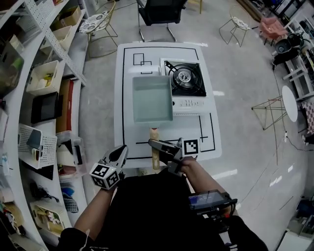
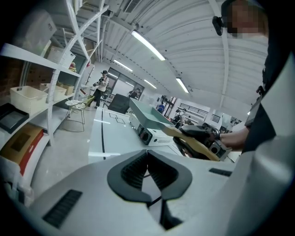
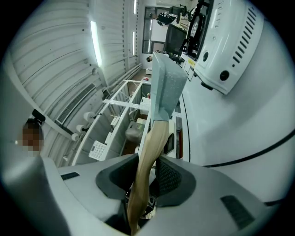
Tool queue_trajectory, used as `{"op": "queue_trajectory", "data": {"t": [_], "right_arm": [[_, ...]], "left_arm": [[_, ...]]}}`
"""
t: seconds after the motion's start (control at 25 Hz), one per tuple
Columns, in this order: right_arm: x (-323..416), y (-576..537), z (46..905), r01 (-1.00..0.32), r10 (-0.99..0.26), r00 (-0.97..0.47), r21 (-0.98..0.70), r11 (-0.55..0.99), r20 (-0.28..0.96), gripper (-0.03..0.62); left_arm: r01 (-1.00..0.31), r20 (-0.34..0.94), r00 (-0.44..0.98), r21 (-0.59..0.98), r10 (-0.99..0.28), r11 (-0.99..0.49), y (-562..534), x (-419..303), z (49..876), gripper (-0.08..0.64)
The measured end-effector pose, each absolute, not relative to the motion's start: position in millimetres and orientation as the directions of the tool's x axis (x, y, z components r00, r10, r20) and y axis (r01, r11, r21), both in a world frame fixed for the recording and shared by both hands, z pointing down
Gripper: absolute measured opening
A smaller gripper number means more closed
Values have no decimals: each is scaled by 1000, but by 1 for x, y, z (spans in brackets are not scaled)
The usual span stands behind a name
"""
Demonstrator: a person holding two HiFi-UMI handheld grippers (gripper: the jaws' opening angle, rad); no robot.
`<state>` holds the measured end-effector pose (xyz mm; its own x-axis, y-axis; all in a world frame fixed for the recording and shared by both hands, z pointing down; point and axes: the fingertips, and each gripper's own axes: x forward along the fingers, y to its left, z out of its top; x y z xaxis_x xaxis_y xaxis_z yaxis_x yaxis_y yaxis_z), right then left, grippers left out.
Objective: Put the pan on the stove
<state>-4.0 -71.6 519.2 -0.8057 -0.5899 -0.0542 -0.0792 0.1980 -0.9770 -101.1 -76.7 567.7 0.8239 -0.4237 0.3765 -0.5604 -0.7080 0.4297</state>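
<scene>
A rectangular pale teal pan point(image 1: 152, 99) with a wooden handle point(image 1: 155, 156) hangs over the white table point(image 1: 128, 132), just left of the portable gas stove point(image 1: 185, 78). Its right edge reaches the stove's left side. My right gripper point(image 1: 157, 148) is shut on the handle near the table's front edge. In the right gripper view the handle point(image 3: 150, 143) runs between the pads of my right gripper point(image 3: 147, 174) up to the pan point(image 3: 166, 87). My left gripper point(image 1: 122, 150) is low at the left, shut and holding nothing. In its own view my left gripper point(image 2: 147, 159) looks across at the pan point(image 2: 146, 112) and the stove point(image 2: 154, 135).
Shelving point(image 1: 44, 78) with bins and boxes lines the left side. A black chair point(image 1: 159, 12) stands behind the table, wire chairs point(image 1: 98, 22) further back. A small round white table point(image 1: 289, 103) is at the right. Black outlines point(image 1: 142, 61) mark the tabletop.
</scene>
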Motion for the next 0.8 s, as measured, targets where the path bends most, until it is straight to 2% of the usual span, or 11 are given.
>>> {"op": "queue_trajectory", "data": {"t": [0.8], "right_arm": [[120, -118, 506, -93, -592, -804, -970, 225, -60, 137]], "left_arm": [[-652, 394, 757, 407, -521, -639, -94, -26, 557, 9]]}}
